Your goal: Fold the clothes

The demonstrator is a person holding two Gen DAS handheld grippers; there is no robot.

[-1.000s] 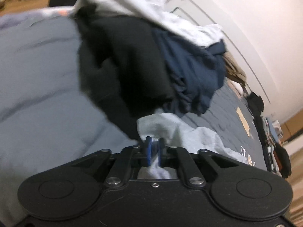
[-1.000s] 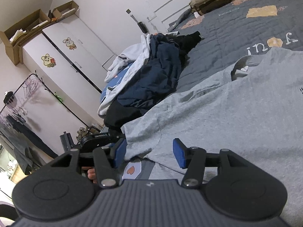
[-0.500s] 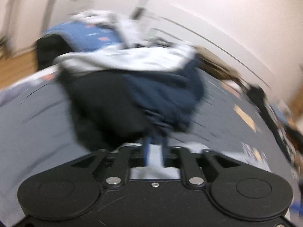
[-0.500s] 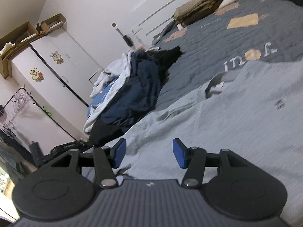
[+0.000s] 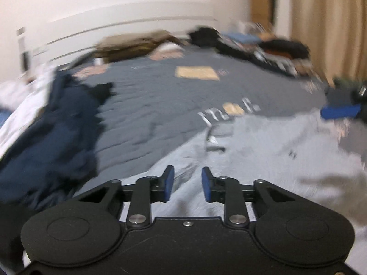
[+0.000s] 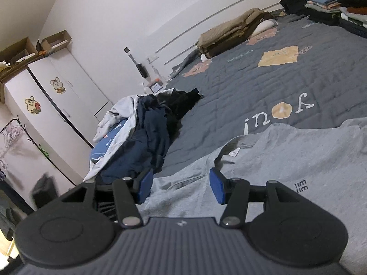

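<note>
Left wrist view is showing the left tongs [image 5: 187,184], having just released the grey T-shirt [image 5: 263,151], narrowing emptily; right tongs [image 6: 181,186] are gaping wide, empty, so regrasping seems next.

The left gripper [image 5: 187,186] is built of matt black plastic, with two round discs set either side of a small central screw, and silver pivot bolts just above the discs where the black link arms are hinged. The jaws are faced with flat blue pads [image 5: 169,186], carried at the ends of those arms. The right gripper [image 6: 181,185] is made in the same form with like blue pads [image 6: 217,189], but a ribbed grey panel bearing a small white mark is fitted between its discs.
</note>
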